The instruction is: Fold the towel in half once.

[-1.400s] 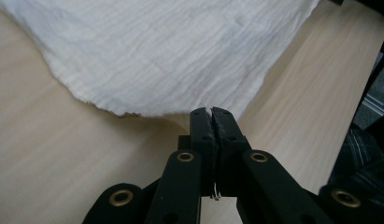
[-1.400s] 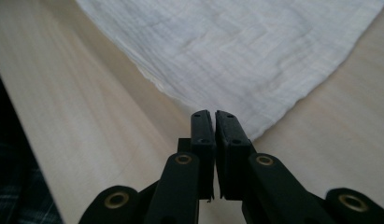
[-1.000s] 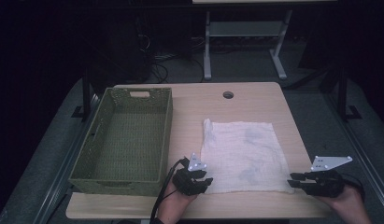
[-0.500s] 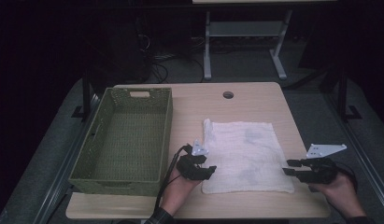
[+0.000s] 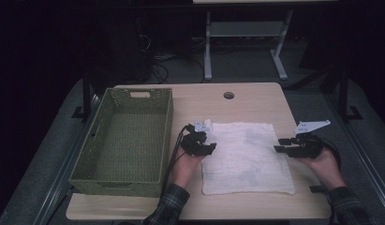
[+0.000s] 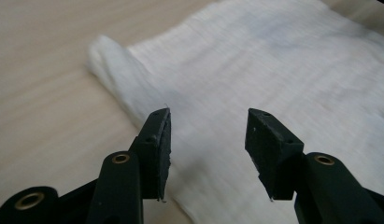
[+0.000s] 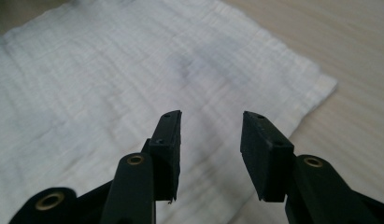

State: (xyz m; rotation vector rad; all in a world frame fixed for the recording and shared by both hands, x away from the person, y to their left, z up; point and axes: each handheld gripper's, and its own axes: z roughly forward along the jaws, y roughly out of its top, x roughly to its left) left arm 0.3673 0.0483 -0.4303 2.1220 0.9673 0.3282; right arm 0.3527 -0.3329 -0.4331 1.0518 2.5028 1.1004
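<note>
White cloth [image 5: 246, 157], spread flat on the table, far left corner rolled over, right of basket [image 5: 127, 138]

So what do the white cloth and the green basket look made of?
White cloth: thin woven cotton or gauze, matte, with fine crinkled ribs and a rolled edge. Green basket: woven plastic or dyed wicker, judging by its lattice walls; which one is unclear.
</note>
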